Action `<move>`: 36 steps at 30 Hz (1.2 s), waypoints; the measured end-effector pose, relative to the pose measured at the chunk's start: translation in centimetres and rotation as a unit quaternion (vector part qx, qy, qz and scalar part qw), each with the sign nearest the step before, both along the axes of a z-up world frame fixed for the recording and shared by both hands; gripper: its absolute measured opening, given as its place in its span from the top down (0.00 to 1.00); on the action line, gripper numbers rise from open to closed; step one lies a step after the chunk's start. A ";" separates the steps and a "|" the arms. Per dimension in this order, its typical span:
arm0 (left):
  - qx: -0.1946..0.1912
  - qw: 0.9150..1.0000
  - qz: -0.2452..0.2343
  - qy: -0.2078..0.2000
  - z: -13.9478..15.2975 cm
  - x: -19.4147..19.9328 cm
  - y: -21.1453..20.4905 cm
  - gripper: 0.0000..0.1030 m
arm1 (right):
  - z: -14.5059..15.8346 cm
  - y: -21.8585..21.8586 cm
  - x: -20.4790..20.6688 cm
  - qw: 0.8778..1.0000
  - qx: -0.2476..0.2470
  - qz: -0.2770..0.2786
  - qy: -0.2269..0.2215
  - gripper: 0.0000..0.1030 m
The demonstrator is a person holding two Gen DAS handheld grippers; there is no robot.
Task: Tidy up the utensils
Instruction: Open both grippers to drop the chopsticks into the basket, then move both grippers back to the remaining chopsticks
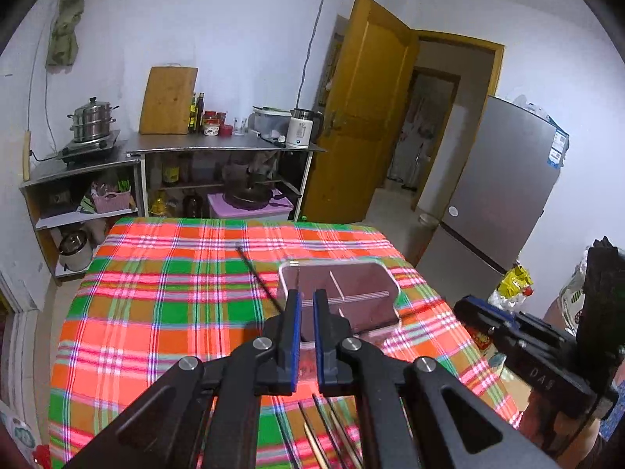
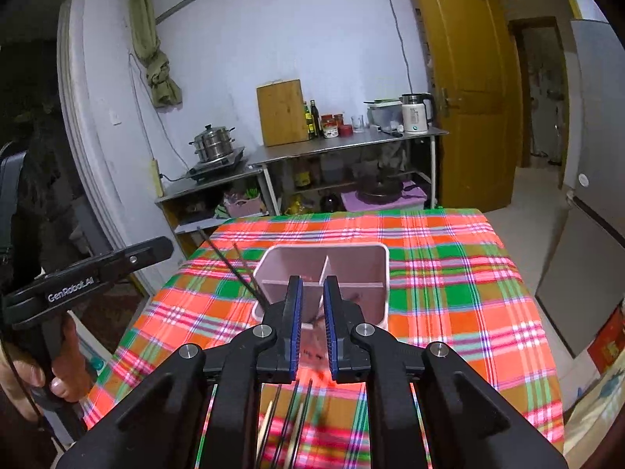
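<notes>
Room: a small kitchen, yellow wooden door [image 1: 367, 105] ajar, steel shelving along the white wall.
Surface: covered by an orange, green and pink plaid cloth [image 1: 164, 312].
Box: a translucent pink plastic divided box [image 2: 375, 269] stands mid-surface.
Utensils: thin dark and pale wooden chopsticks [image 2: 289, 426] lie loose at the near edge; others [image 2: 234, 269] lean over the box's left rim.
Handling: likely light, stiff, smooth and prone to rolling; best pinched mid-shaft, crosswise.
Left gripper [image 1: 306, 301]: clenched, holding nothing.
Right gripper [image 2: 312, 285]: slightly parted, nothing between its pads.
</notes>
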State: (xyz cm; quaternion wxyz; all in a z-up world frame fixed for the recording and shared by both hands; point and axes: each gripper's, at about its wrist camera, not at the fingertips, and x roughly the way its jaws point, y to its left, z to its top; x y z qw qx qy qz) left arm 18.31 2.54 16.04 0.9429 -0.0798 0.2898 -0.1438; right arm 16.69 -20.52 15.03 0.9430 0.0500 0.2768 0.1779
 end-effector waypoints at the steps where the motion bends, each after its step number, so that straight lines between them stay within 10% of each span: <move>1: 0.001 1.000 0.000 -0.001 -0.2 -0.7 0.0 0.95 | -0.2 -0.3 -0.8 1.000 0.002 -0.002 -0.002 0.89; 16: 0.004 0.999 -0.001 0.042 -7.5 -9.3 0.0 0.95 | -5.1 -2.1 -8.3 1.000 0.002 0.006 0.027 0.89; 36: 0.000 0.994 -0.001 0.110 -13.4 -10.3 -0.8 0.95 | -11.1 -1.9 -10.7 0.996 0.001 0.014 0.086 0.89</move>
